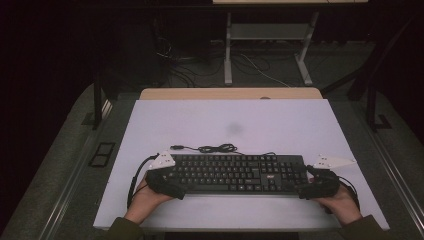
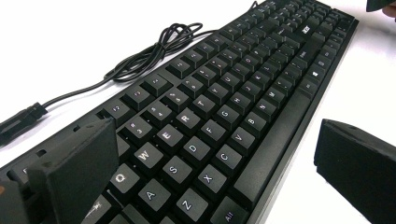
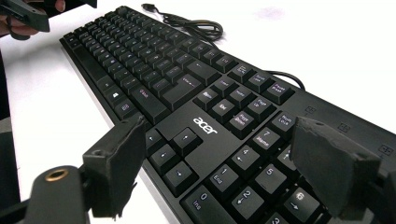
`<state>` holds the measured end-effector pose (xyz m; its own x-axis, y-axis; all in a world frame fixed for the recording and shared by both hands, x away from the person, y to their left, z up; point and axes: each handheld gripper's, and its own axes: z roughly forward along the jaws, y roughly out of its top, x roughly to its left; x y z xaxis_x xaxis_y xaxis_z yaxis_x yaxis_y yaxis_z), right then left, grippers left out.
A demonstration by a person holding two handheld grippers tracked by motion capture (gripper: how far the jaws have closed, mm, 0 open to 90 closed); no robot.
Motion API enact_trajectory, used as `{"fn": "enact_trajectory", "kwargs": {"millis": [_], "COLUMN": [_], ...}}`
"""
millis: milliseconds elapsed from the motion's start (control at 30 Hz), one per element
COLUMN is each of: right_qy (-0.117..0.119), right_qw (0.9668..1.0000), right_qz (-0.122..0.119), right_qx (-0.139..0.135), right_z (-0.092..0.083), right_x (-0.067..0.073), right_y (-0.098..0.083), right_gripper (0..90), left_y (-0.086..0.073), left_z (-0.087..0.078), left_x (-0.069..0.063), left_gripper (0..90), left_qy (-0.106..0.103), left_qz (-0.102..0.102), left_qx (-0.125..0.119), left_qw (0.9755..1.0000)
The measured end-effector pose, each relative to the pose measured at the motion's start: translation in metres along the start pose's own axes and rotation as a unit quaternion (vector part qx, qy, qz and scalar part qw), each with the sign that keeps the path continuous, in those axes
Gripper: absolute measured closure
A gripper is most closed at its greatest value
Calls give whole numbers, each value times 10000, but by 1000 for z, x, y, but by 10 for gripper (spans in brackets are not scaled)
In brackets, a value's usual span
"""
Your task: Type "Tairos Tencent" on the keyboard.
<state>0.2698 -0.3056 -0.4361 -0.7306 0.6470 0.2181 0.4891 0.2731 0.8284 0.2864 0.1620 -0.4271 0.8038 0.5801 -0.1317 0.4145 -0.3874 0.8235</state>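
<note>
On the bench (image 1: 225,120), a keyboard (image 1: 235,172) lies between two wide-open tools: left tool (image 1: 167,182) straddles its left end, right tool (image 1: 312,186) its number pad, neither gripping.

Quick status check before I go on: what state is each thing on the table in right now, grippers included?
keyboard: flat on the table, keys up, not lifted.
keyboard cable: unplugged, loosely coiled behind the keyboard.
left gripper: open, jaws straddling the keyboard's left end.
right gripper: open, jaws over the number pad at the right end.
table: white top, faint smudge near the middle.
</note>
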Motion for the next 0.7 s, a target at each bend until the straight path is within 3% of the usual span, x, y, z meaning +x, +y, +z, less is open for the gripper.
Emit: {"fn": "enact_trajectory", "kwargs": {"millis": [333, 700], "right_qy": [60, 138], "right_qw": [10000, 9998], "right_qz": [22, -108], "right_qx": [-69, -45], "right_z": [0, 7], "right_x": [-1, 6], "right_y": [2, 9], "right_gripper": [181, 181], "left_y": [1, 0], "left_z": [0, -1], "left_x": [-1, -1], "left_gripper": [0, 0], "left_qy": [8, 4], "left_qz": [17, 22], "left_qx": [-5, -23], "left_qw": [10000, 10000]}}
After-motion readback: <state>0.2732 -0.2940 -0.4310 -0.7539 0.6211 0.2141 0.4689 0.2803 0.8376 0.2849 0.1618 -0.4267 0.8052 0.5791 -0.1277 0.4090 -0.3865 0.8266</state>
